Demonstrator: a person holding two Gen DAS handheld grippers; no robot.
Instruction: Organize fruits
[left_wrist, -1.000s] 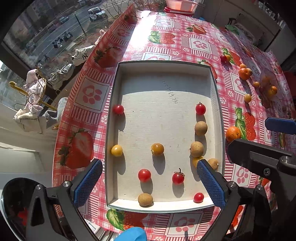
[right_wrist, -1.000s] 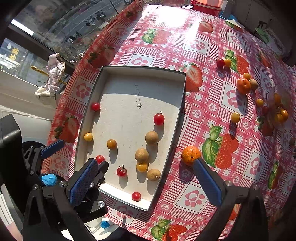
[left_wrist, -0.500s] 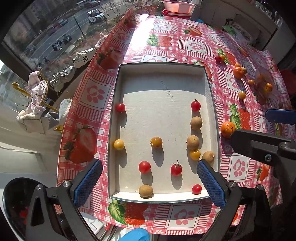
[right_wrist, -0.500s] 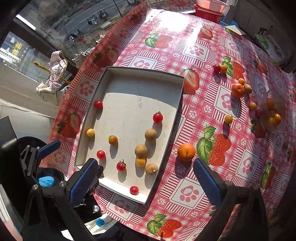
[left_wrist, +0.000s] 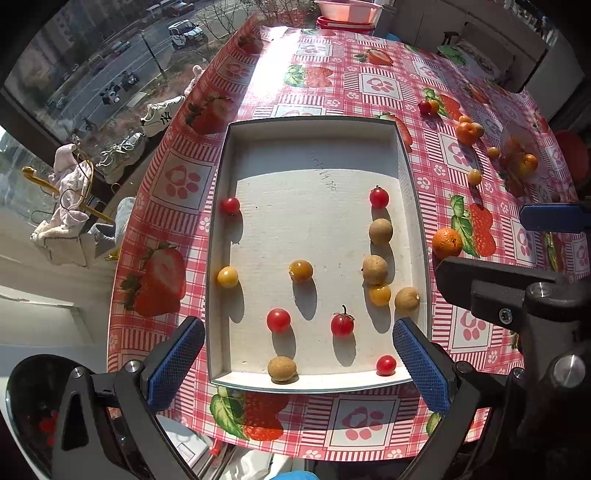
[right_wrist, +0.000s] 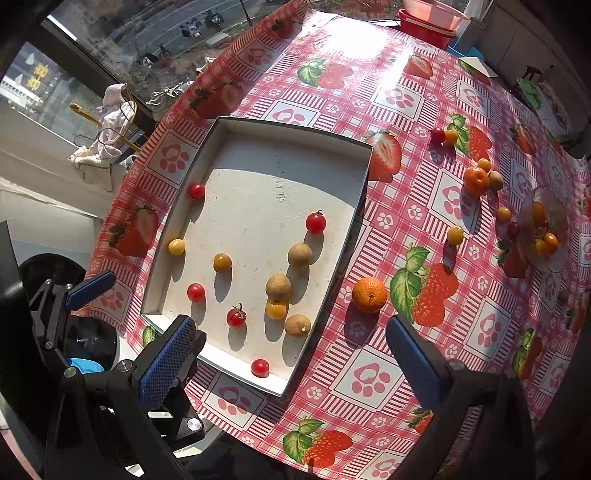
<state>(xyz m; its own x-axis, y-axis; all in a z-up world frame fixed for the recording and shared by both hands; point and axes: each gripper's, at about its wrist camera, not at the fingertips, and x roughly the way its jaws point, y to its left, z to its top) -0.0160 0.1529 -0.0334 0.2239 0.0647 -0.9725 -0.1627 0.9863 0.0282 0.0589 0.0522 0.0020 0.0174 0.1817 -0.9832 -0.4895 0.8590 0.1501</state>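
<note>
A white tray lies on the strawberry-print table and holds several red tomatoes, yellow tomatoes and brown longans. An orange sits on the cloth just right of the tray. More small fruits lie scattered at the far right. My left gripper is open and empty, above the tray's near edge. My right gripper is open and empty, above the tray's near right corner, short of the orange. Each gripper shows at the edge of the other's view.
A clear plastic bag with fruit lies at the table's far right. A pink basin stands at the far end. The table's left edge drops off beside a window.
Both grippers have pulled back and up from the table, so the tray and fruits look smaller and farther. Both stay open. No fruit has moved.
</note>
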